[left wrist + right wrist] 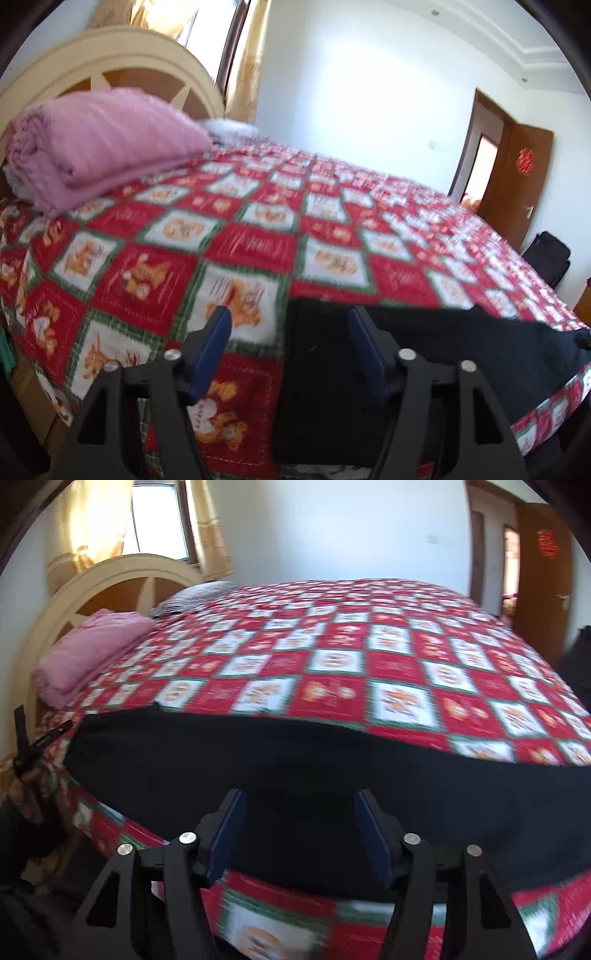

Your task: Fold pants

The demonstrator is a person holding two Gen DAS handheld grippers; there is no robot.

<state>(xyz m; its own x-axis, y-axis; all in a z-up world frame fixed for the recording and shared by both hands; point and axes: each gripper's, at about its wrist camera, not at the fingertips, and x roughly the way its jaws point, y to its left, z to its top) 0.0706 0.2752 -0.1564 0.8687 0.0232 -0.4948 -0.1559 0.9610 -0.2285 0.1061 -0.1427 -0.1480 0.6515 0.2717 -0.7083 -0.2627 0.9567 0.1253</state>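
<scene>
Near edge first: the left gripper (290, 350) hangs with its jaws apart and nothing pinched; only its right pad overlaps the left end of the pants (325, 376), which look dropped rather than held. The right gripper (299, 830) is also spread wide, poised over the middle of the dark cloth with no grip on it.

The pants lie as 1 long black strip along the near side of the bed (369, 657), seemingly already doubled leg over leg, though the blur hides seams. My read: 1 fold done, with the end-to-end folds left.

Farther back, the quilt is bare, so there is room to work. At the far left sit a folded pink blanket (103, 144) and a pillow (195, 594) by the headboard (110, 66), well apart from the pants. The door (517, 184) stands far right. Nothing blocks the way.
</scene>
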